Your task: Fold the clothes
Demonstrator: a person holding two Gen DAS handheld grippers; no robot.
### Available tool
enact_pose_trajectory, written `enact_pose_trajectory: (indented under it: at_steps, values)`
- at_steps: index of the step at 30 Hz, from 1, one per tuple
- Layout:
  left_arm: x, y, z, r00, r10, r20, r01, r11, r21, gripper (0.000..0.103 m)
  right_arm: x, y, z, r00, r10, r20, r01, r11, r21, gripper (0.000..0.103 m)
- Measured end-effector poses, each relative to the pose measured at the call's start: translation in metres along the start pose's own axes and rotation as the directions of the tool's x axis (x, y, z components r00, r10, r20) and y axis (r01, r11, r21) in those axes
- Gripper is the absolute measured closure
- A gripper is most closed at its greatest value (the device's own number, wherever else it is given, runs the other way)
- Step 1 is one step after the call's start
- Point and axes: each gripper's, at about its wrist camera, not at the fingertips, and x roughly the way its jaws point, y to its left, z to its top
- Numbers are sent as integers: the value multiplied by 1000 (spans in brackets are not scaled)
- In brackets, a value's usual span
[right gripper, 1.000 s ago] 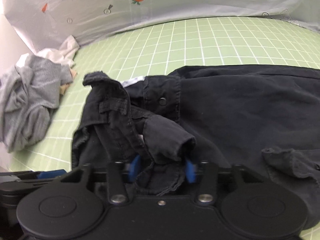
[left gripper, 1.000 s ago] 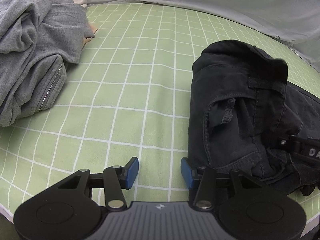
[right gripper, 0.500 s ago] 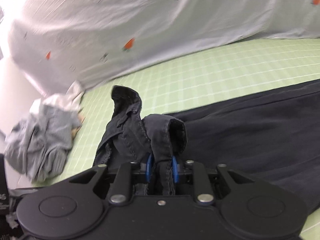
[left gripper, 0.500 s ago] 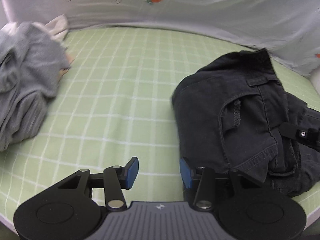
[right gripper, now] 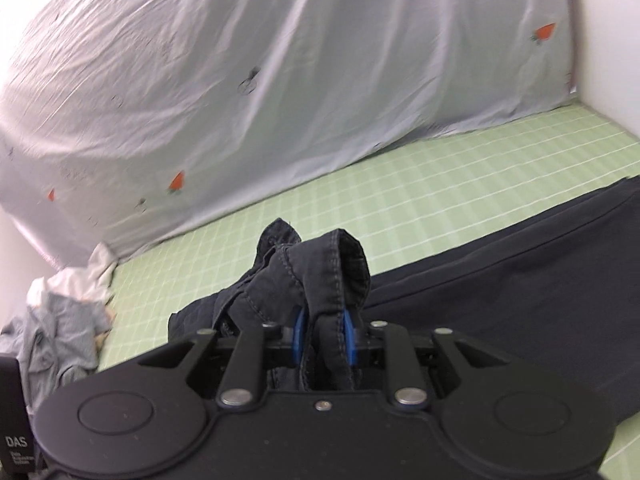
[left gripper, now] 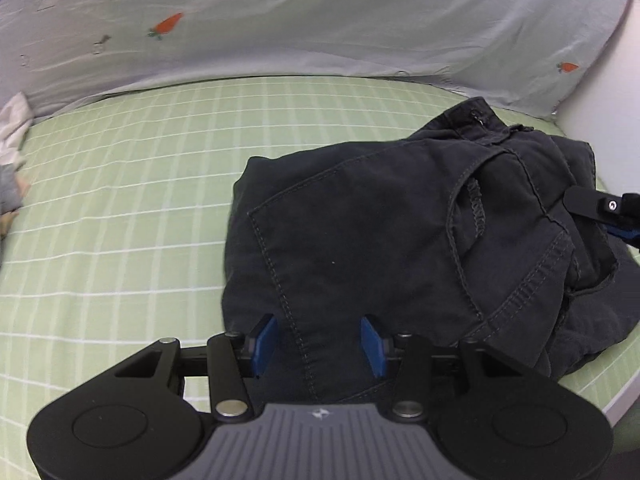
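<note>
On the green checked sheet, dark trousers lie bunched, with the back pocket and stitched seams facing up in the left wrist view. The left claw stands spread wide, its blue pads on either side of the near edge of the trousers, not pinching the cloth. The right claw is clamped on a raised fold of the trousers, which stands up between its blue pads; the remainder of the garment stretches flat to the right. A grey garment lies crumpled well to the left, near white cloth. A pale sheet printed with carrots rises behind.
</note>
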Motion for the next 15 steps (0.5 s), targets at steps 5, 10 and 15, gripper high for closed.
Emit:
enact_pose_trajectory:
  at_steps: [5,10,15]
  values:
    - [27,-40,10,999,16,-33,-14,998,62,53,11,-49,6,996,-81,-25,81,997,7,81]
    - [53,-61,9,993,79,-87,-73,995,70,47,65,-72,-22,960,-244,-137,218,959,-183,77]
    - [58,-64,14,987,109,-122,-103,993,52,44,76,-78,-43,949,-297,-108,260,926,-273,54]
